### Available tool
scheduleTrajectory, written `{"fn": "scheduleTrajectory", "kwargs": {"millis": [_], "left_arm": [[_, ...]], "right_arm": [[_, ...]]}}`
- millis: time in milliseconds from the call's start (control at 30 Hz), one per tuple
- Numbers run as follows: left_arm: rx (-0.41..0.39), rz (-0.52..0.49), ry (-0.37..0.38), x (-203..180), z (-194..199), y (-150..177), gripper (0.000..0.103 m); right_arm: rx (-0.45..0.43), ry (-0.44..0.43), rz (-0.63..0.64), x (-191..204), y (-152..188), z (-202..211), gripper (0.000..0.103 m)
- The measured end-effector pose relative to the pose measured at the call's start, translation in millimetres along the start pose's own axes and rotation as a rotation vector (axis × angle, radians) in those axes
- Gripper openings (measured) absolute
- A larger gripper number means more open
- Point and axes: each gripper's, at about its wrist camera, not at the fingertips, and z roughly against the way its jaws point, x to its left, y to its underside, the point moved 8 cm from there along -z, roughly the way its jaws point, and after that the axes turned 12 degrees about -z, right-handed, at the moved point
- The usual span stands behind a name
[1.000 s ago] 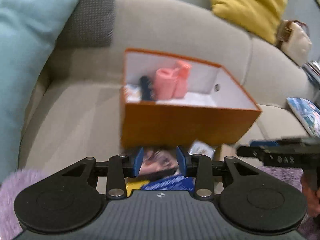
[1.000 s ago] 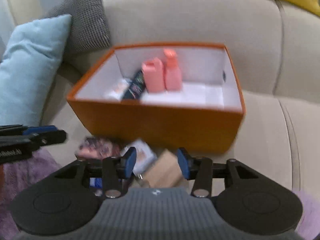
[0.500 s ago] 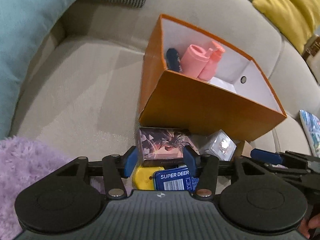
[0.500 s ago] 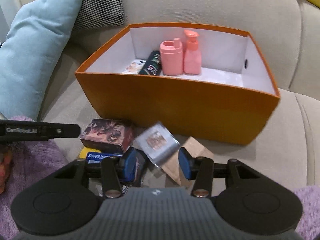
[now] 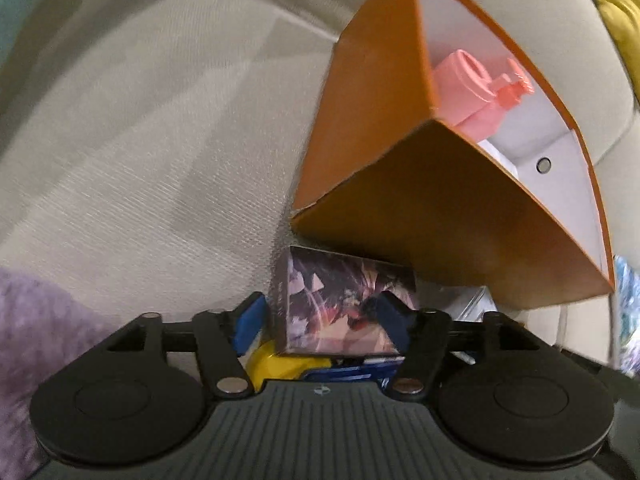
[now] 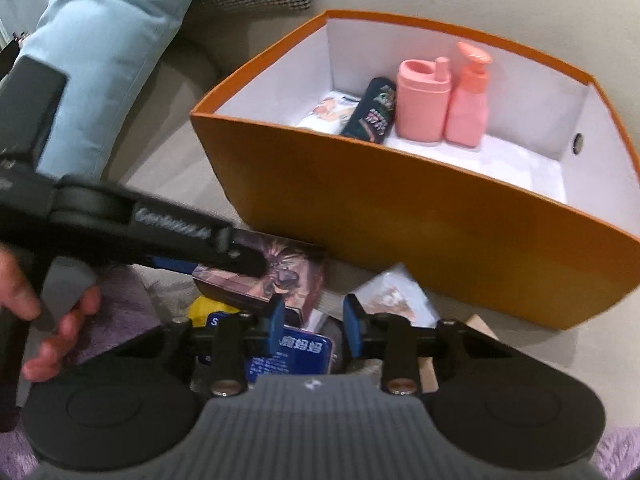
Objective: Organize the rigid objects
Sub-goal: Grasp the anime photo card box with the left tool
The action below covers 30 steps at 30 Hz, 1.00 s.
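A blue box [image 6: 298,354] under the right gripper carries white Chinese characters; the lettering on the left gripper's arm [image 6: 172,226] is too blurred to read.

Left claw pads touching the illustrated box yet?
Cannot tell. Left wrist view: the left claw, jaws just opening, straddles the illustrated box; a sliver of gap shows at one pad, the other overlaps the box's face, contact unclear.

Two pink bottles [image 6: 444,100], one orange box [image 6: 400,208]
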Motion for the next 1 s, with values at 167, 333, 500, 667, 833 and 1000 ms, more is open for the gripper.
{"fn": "scheduleTrajectory", "kwargs": {"millis": [167, 333, 500, 667, 833, 1000], "left_arm": [[-0.013, 0.029, 0.037, 0.6, -3.5, -1.9, 0.066], [-0.082, 0.019, 0.052, -2.7, 18.3, 6.1, 0.044], [-0.120, -0.020, 0.086, -13.8, 47.9, 27.1, 0.034], [-0.097, -0.072, 0.104, -30.7, 66.7, 57.7, 0.029], [-0.044, -0.083, 0.144, -53.7, 59.1, 78.5, 0.027], [0.012, -0.150, 0.146, -71.3, 46.6, 87.4, 0.028]], "right_arm": [[-0.006, 0.000, 0.021, 1.7, -4.9, -4.1, 0.028], [-0.013, 0.007, 0.019, -2.9, -1.6, 1.6, 0.028], [-0.031, 0.009, 0.011, -8.7, 7.4, 16.3, 0.029], [-0.032, 0.026, -0.004, -17.0, 27.6, 30.1, 0.029], [-0.006, 0.055, -0.039, -33.3, 51.4, 36.1, 0.029], [0.011, 0.083, -0.095, -53.1, 66.8, 40.1, 0.029]]}}
